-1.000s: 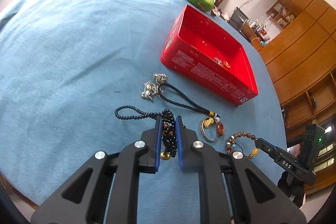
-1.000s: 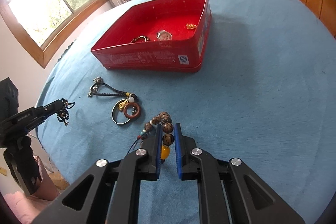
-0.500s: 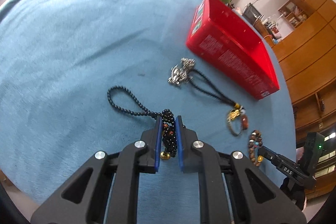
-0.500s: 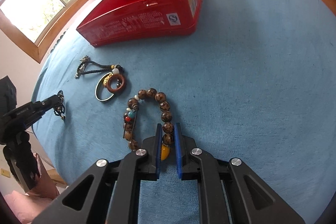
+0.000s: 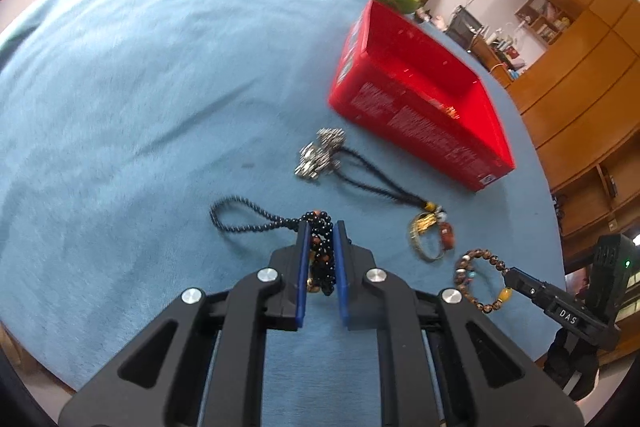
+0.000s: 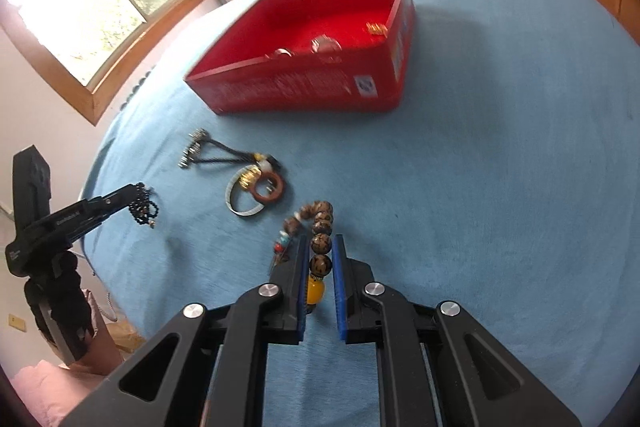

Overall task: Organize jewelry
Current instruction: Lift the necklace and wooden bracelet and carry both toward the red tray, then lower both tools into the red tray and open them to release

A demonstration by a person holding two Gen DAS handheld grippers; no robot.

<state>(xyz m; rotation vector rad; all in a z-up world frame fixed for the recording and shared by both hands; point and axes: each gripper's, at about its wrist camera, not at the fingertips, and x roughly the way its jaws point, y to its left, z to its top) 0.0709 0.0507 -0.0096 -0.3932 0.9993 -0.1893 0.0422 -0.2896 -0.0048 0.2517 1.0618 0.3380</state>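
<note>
1. Cloth (image 5: 140,67): blue, soft and napped, it covers the round table and fills most of both views.
2. Red box (image 6: 304,87): a rigid, glossy rectangle with printed sides, upper middle of the right view. A moment ago this camera sat lower and saw mostly its side wall; now it looks over the rim at a few small metal pieces inside, which suggests both strands are being lifted toward the box.
3. Left gripper (image 5: 320,255): at the bottom centre of its view, jaws nearly closed and clamped on the black beads (image 5: 322,247), a bunched strand of small, shiny round beads. Its thin loop trails up-left and looks raised off the cloth, no longer lying flat as before.
4. Right gripper (image 6: 320,267): jaws nearly closed, pinching the brown bracelet (image 6: 322,243) near its smooth amber drop. The big, mottled, wood-like beads now hang bunched ahead of the jaws instead of lying in an open ring.
5. Corded charm (image 5: 320,155): a knobbly silver cluster on black braided cord, mid-frame in the left view, lying on the cloth.
6. Bangle (image 6: 244,195): thin metal hoop beside a reddish ring, left of centre in the right view, not yet collected.
</note>
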